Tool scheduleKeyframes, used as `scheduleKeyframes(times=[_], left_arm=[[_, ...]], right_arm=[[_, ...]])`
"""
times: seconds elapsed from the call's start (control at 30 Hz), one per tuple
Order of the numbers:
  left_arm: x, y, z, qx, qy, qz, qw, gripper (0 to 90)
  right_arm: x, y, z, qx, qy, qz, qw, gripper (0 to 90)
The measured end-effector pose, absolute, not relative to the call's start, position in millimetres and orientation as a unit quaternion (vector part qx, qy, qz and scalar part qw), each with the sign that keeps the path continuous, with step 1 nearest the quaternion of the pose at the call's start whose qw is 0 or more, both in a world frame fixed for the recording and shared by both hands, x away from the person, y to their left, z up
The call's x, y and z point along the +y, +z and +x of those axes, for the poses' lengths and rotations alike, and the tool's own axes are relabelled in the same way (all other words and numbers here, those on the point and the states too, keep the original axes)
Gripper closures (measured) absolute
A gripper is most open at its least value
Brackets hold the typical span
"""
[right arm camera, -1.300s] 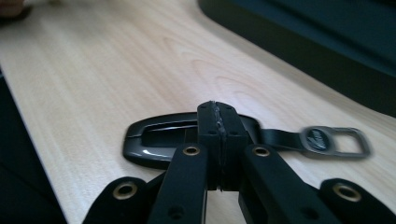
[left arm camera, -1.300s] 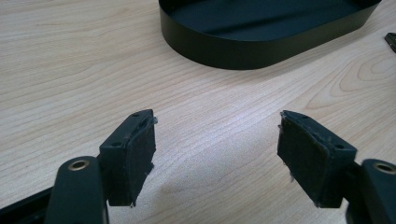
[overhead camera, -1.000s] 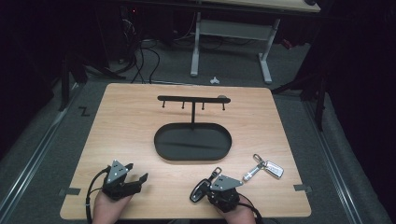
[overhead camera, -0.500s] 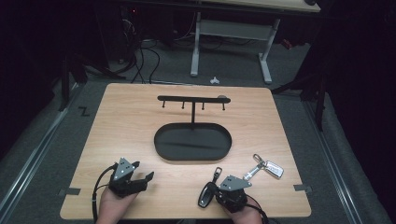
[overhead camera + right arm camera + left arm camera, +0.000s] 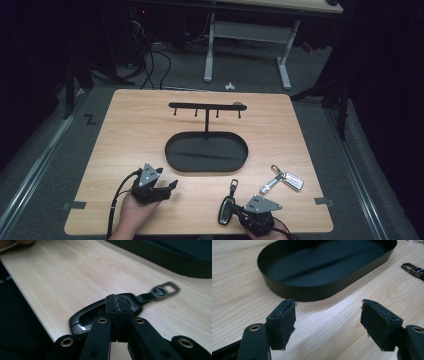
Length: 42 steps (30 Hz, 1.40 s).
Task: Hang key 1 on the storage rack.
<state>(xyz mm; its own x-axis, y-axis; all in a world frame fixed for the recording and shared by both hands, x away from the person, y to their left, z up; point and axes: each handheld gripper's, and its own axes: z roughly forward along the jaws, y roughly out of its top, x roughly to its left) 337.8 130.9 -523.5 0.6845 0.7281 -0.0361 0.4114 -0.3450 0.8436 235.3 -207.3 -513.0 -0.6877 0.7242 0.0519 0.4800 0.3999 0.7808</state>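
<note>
A black car key fob point(image 5: 226, 211) with a metal loop lies near the table's front edge. My right gripper point(image 5: 236, 213) points left at it. In the right gripper view its pads point(image 5: 111, 305) are pressed together, with the fob point(image 5: 82, 318) lying just behind and under them; I cannot tell whether they touch it. My left gripper point(image 5: 167, 178) is open and empty, low over the wood just in front of the black oval tray point(image 5: 170, 150). The left gripper view shows its jaws point(image 5: 328, 320) wide apart, facing the tray wall point(image 5: 312, 291).
A silver key with a grey fob point(image 5: 285, 180) lies right of the tray. A black hook rack point(image 5: 205, 106) rises on a post from the tray's far side. The black fob's loop point(image 5: 412, 266) shows at the right of the left gripper view. The table's front edge is close to both hands.
Both hands have shifted right along the front of the table. The left gripper has come nearer the tray. The black fob has slid right together with the right gripper.
</note>
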Motion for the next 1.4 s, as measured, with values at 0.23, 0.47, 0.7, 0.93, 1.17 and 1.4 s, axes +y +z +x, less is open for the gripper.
scheduleKeyframes(times=[0.23,0.47,0.7,0.93,1.17,1.4], left_arm=[[123.8,-523.3,340.5,0.348,0.176,0.804,0.448,28.7],[121.7,-523.4,342.3,0.345,0.173,0.806,0.449,28.8],[120.5,-523.2,341.8,0.343,0.172,0.807,0.449,28.8],[121.6,-523.9,341.1,0.343,0.172,0.809,0.446,28.8],[125.4,-523.5,340.0,0.346,0.172,0.807,0.446,28.8],[127.2,-523.9,339.9,0.349,0.173,0.805,0.447,28.9]], right_arm=[[-196.1,-517.7,228.8,0.834,0.403,0.353,0.132,90.0],[-204.8,-519.1,230.6,0.83,0.4,0.362,0.14,90.0],[-218.3,-519.3,233.8,0.824,0.397,0.376,0.15,90.0],[-230.5,-518.5,236.9,0.821,0.389,0.386,0.162,90.0],[-242.8,-517.9,243.4,0.815,0.382,0.399,0.174,90.0],[-255.7,-517.9,248.7,0.806,0.381,0.416,0.183,90.0]])
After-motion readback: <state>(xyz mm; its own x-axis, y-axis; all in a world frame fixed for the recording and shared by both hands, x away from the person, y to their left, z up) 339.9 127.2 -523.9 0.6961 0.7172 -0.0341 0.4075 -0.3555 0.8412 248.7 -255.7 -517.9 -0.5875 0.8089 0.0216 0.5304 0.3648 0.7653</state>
